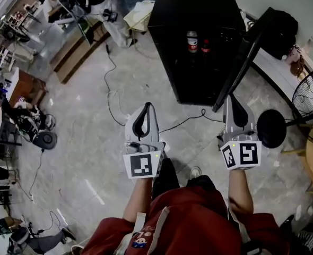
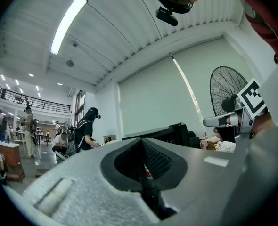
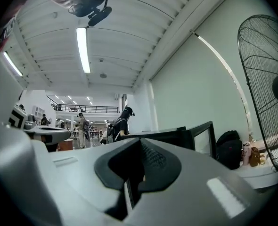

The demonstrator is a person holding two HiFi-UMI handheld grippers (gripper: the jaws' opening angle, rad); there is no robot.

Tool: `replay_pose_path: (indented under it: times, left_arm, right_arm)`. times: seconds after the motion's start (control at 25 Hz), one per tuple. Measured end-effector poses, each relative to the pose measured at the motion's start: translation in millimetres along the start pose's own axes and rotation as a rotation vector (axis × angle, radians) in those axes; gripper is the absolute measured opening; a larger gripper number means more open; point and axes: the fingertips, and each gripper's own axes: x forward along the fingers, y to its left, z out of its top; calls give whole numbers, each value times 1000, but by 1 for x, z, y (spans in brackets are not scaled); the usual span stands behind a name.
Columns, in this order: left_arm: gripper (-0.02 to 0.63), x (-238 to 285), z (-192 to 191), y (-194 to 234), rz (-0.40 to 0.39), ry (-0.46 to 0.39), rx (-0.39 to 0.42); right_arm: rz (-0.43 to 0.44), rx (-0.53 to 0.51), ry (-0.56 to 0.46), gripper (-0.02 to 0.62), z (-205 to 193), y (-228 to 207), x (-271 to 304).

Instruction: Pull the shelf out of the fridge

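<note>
The black fridge (image 1: 199, 36) stands on the floor ahead of me with its door (image 1: 244, 57) swung open to the right. Two bottles (image 1: 192, 40) show inside; the shelf under them is lost in the dark interior. My left gripper (image 1: 147, 106) is held over the floor, short of the fridge and left of it, jaws shut with nothing between them. My right gripper (image 1: 232, 97) is shut and empty too, its tip close to the door's lower corner. Both gripper views look upward, past shut jaws (image 2: 141, 142) (image 3: 140, 142), to the fridge top (image 2: 167, 133) (image 3: 176, 135).
A standing fan (image 1: 310, 94) with a round black base (image 1: 271, 128) is just right of the right gripper. Cables (image 1: 111, 89) trail over the tiled floor left of the fridge. A black backpack (image 1: 281, 28) sits behind the door. People work at benches far left.
</note>
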Motion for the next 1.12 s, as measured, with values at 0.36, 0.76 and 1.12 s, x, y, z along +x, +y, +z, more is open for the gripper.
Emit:
replay_pose_path:
  times: [0.36,0.76,1.12]
  left_arm:
    - [-3,53,-30,31,-141,-63,-49]
    - [-3,115,-76,96,-236,-24,-106]
    - [-3,146,-116,132,-298,-10,-104]
  right_arm:
    - [-99,-26,24,-3,-22,20,39]
    - [-212,-73,53,-3,-43,48,109]
    - [-278,-56,88,-3,-85,63,153]
